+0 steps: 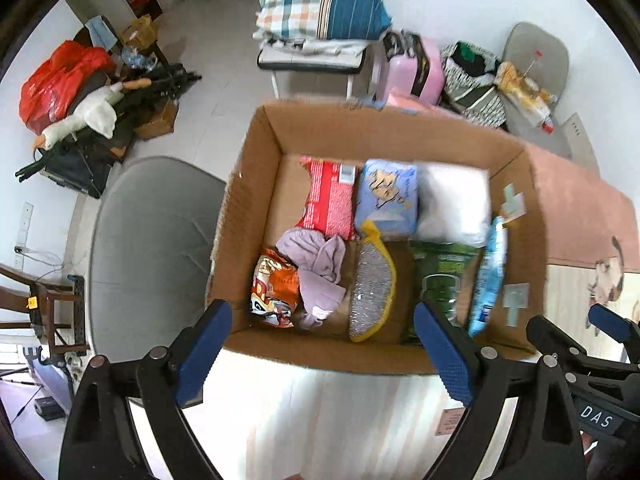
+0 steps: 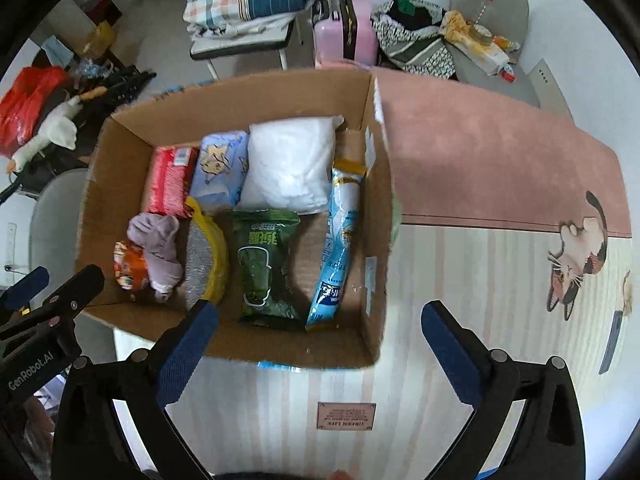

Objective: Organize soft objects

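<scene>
An open cardboard box (image 1: 256, 184) (image 2: 380, 208) stands on the table and holds soft goods: a red pack (image 1: 330, 200), a light blue pack (image 1: 386, 196), a white bag (image 2: 288, 164), a lilac cloth (image 1: 320, 268), an orange snack bag (image 1: 274, 292), a silver-and-yellow scrubber (image 1: 370, 288), a green pack (image 2: 266, 264) and a long blue pouch (image 2: 338, 248). My left gripper (image 1: 324, 344) is open and empty over the box's near wall. My right gripper (image 2: 320, 340) is open and empty at the box's near right corner.
The table has a pink and striped cat-print cover (image 2: 500, 168). A grey chair (image 1: 152, 240) stands left of the box. Beyond are a chair with folded bedding (image 1: 316, 8), a pink suitcase (image 2: 344, 32), bags (image 2: 416, 44) and a cluttered pile with a red bag (image 1: 60, 80).
</scene>
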Action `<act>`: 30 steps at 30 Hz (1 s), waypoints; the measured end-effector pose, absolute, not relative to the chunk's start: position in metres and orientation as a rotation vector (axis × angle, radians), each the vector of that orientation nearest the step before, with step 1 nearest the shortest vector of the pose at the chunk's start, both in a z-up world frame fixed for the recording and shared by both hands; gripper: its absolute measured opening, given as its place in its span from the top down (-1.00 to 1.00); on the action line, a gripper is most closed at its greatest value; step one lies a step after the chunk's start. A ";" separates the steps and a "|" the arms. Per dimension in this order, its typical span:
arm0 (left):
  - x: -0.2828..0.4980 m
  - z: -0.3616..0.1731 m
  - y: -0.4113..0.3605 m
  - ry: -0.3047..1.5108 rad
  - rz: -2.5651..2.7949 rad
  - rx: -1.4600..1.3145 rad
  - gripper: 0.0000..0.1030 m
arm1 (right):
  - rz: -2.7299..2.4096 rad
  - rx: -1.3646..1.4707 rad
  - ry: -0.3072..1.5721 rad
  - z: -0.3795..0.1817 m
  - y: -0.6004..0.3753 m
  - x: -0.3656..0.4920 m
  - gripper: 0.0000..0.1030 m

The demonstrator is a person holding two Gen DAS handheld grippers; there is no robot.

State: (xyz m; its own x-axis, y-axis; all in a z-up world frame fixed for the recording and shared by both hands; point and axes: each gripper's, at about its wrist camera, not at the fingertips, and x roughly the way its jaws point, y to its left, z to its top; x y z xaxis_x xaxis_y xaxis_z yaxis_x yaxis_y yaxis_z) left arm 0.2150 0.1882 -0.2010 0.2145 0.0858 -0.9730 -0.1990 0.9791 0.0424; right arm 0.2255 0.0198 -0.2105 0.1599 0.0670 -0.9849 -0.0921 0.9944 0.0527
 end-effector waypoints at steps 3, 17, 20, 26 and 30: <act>0.201 -0.171 0.183 1.292 0.190 -0.109 -0.81 | 0.123 -0.015 1.360 -0.180 0.014 0.210 -1.00; 0.119 -0.047 0.163 1.110 0.151 -0.104 -0.81 | 0.182 -0.023 1.136 -0.034 -0.008 0.117 -1.00; 0.104 -0.031 0.158 1.091 0.141 -0.108 -0.81 | 0.183 -0.023 1.101 -0.013 -0.011 0.101 -1.00; 0.080 -0.003 0.151 1.039 0.158 -0.087 -0.81 | 0.171 -0.026 1.056 0.014 -0.017 0.078 -1.00; 0.072 0.004 0.152 1.028 0.165 -0.086 -0.81 | 0.174 -0.029 1.037 0.029 -0.020 0.064 -1.00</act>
State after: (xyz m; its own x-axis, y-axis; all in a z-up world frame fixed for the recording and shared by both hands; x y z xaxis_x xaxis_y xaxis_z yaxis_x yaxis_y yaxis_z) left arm 0.0723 0.1517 0.0042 0.5052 0.0958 -0.8577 -0.1765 0.9843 0.0060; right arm 0.0637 -0.0198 0.0291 0.4966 0.1297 -0.8582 -0.1574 0.9858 0.0579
